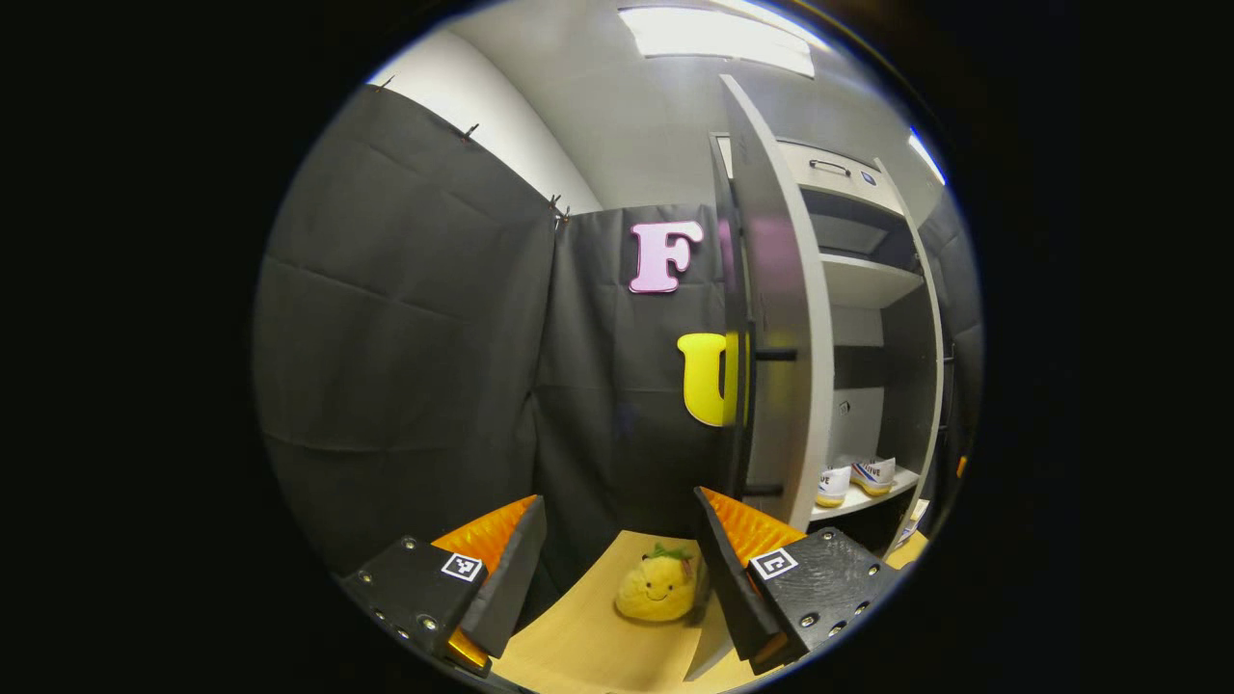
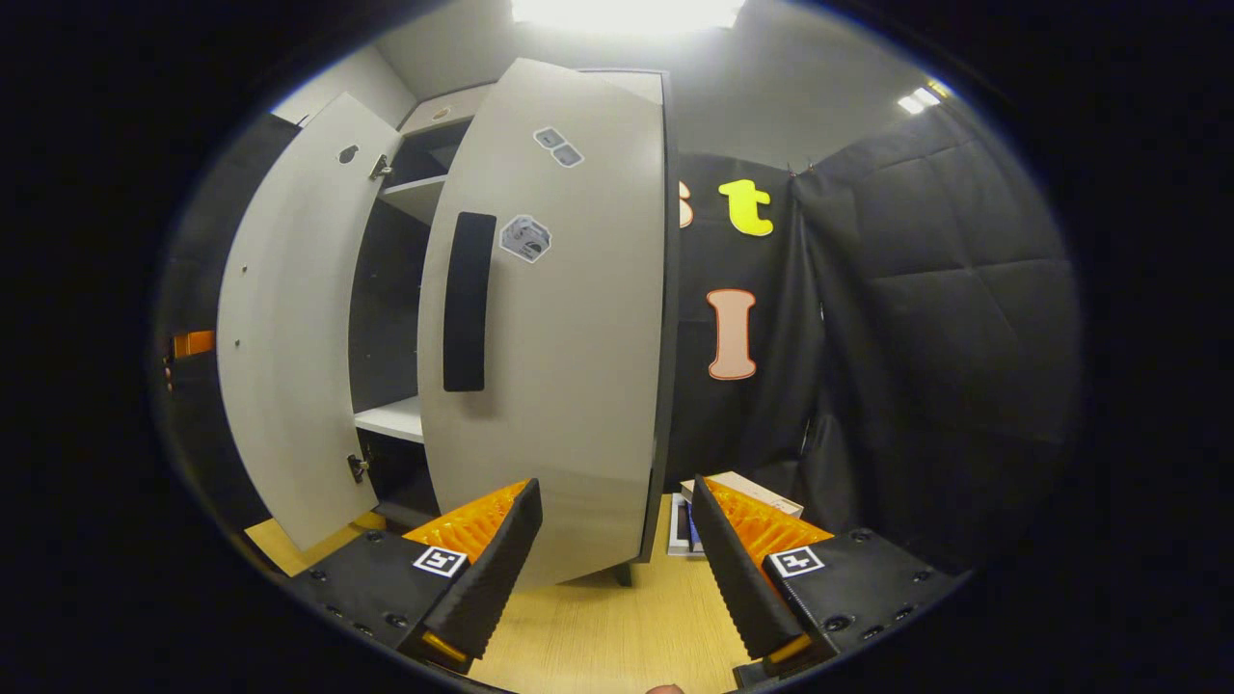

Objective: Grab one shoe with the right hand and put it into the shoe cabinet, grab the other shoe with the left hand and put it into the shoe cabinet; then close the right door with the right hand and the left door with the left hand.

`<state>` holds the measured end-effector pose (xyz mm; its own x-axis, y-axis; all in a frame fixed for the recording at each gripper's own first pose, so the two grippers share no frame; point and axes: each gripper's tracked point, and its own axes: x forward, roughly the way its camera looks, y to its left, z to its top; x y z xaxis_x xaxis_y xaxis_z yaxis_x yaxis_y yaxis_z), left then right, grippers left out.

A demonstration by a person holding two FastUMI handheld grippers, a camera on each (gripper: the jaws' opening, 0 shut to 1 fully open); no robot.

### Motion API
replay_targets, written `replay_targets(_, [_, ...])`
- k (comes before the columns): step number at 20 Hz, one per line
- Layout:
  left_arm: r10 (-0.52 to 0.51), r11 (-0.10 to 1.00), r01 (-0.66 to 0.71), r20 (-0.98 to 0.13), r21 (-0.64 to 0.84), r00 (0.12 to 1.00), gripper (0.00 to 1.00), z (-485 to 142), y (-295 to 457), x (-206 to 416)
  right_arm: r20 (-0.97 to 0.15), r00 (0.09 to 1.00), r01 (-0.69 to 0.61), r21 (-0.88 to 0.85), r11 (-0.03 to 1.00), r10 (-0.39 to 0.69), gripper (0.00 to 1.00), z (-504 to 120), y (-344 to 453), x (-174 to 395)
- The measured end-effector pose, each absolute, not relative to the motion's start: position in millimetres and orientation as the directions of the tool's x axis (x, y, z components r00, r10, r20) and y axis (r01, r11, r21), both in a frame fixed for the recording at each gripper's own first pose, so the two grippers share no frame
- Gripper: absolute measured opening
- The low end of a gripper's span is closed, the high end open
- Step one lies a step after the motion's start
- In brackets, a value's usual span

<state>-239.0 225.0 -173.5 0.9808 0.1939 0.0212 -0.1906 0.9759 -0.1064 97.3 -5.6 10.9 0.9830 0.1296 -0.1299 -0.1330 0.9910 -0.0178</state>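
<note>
The tall pale-grey shoe cabinet (image 1: 868,289) with dark inner walls stands at 2 o'clock in the left gripper view, and at 10 o'clock in the right gripper view. Its left door (image 1: 776,318), a flat grey panel, swings out edge-on toward the left camera, at about 1 o'clock. In the right gripper view the right door (image 2: 554,318), a grey panel with a black vertical handle strip (image 2: 466,301) and small stickers, is partly swung across the opening at 12 o'clock; the left door hangs wide open at 9 o'clock.

The 2 white shoes (image 1: 858,479) with pale soles sit side by side on a lower white shelf (image 1: 868,501) inside the cabinet, at 4 o'clock in the left gripper view.

A yellow smiling plush toy (image 1: 657,586) lies on the light wooden floor (image 1: 578,646) at 6 o'clock there.

The left gripper (image 1: 617,540) is spread wide with nothing between its fingers. The right gripper (image 2: 617,520) is likewise wide apart and empty, facing the right door's lower edge.
</note>
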Motion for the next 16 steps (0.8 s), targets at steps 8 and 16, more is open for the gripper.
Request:
replay_targets(8, [0.149,0.987,-0.146,0.037,-0.062,0.988,0.8,-176.5,207.3,-215.0,-0.142,0.983,-0.125,-0.019,0.992,0.121,0.98,4.7,-18.7,86.7])
replay_targets(16, [0.118,0.992,-0.116,0.032,-0.043,0.993,0.79,-172.8,188.1,-215.3,-0.145,0.983,-0.119,-0.008,0.993,0.117,0.98,-3.3,-25.8,83.9])
